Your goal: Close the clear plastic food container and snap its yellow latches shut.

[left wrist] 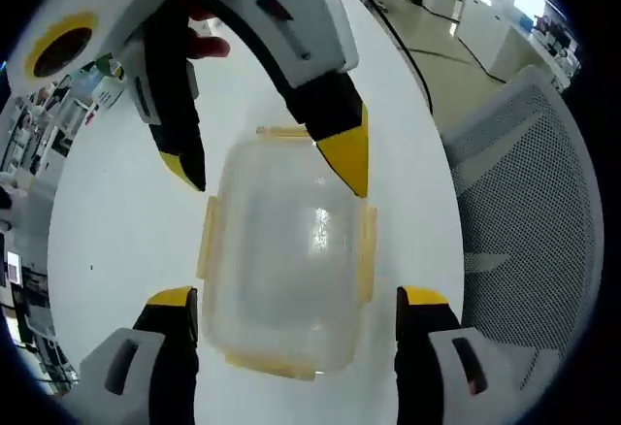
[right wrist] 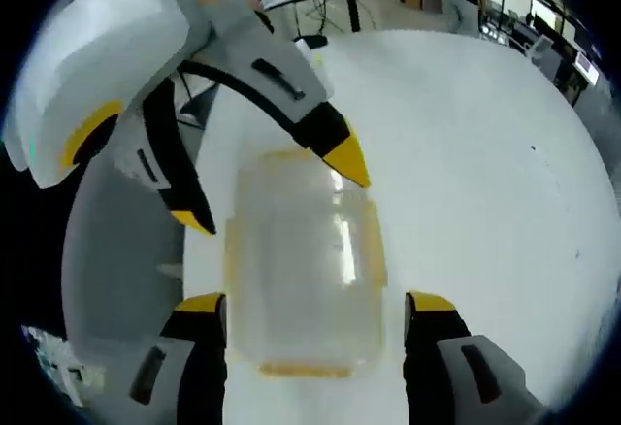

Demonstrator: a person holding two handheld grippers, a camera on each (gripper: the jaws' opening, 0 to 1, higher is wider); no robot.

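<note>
Item: clear container (left wrist: 286, 260), lid seated, lying on white table (left wrist: 116, 221) between both grippers; yellow latches (left wrist: 366, 250) seemingly not yet snapped, so latching appears to be in hand. Left gripper (left wrist: 296, 313) straddling one end, jaws wide, holding nothing; right gripper (right wrist: 315, 318) facing it from the opposite end, likewise wide. Next: pressing one latch inward.

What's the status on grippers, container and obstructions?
Left gripper open, jaws either side of clear container. Right gripper open, straddling it from the opposite end. Lid on; yellow latches look flared out. White table; nothing in the way.
</note>
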